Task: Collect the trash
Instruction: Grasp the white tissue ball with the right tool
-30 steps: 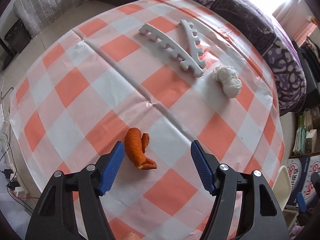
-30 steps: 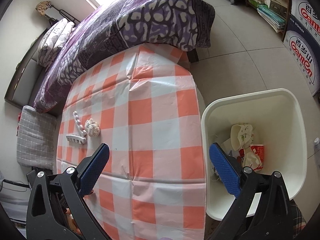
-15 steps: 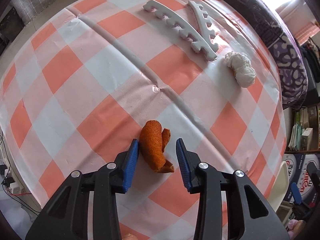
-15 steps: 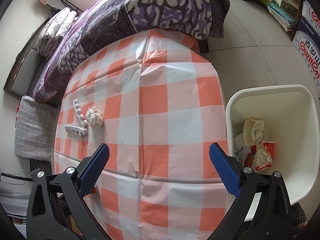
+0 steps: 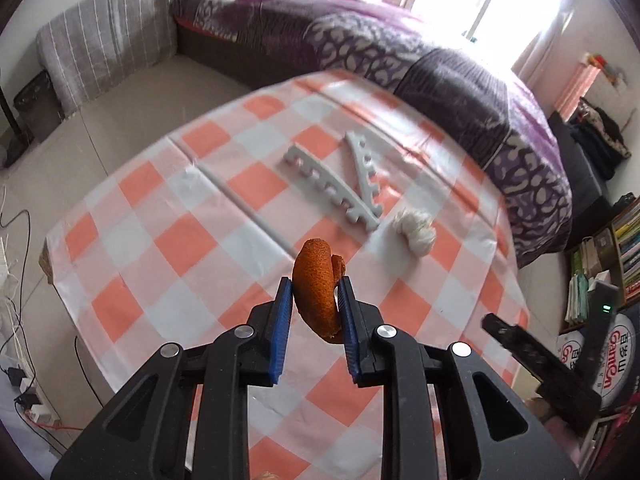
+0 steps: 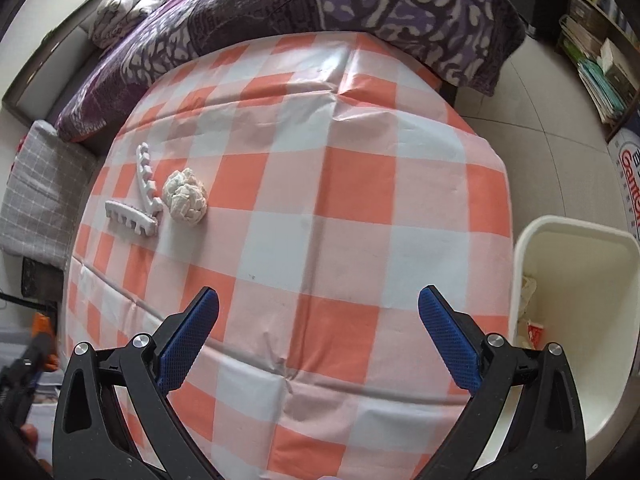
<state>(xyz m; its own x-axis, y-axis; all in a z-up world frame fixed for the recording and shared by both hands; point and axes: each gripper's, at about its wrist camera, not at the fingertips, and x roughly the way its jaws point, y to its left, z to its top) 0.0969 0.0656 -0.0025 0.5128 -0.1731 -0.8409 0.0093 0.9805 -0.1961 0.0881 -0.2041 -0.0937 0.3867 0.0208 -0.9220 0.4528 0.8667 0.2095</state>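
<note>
My left gripper (image 5: 314, 300) is shut on a curled orange peel (image 5: 316, 292), lifted clear of the orange-and-white checked tablecloth (image 5: 192, 248). A crumpled white tissue ball (image 5: 414, 229) (image 6: 185, 197) lies on the cloth beside two white toothed foam strips (image 5: 340, 184) (image 6: 136, 204). My right gripper (image 6: 318, 334) stands open over the near part of the table, nothing between its blue pads. A white trash bin (image 6: 576, 320) with some wrappers inside sits on the floor to the right of the table. The right gripper's black body (image 5: 540, 364) shows at the left wrist view's lower right.
A bed with a purple patterned blanket (image 5: 440, 64) (image 6: 320, 4) borders the table's far side. A grey striped cushion (image 5: 108, 52) lies far left. Shelves with books (image 5: 624, 248) and a printed box (image 5: 592, 356) stand at the right. Cables (image 5: 16, 280) trail on the left floor.
My left gripper closed on the orange peel and lifted it off the cloth. My right gripper moved left from over the bin to over the table, still open.
</note>
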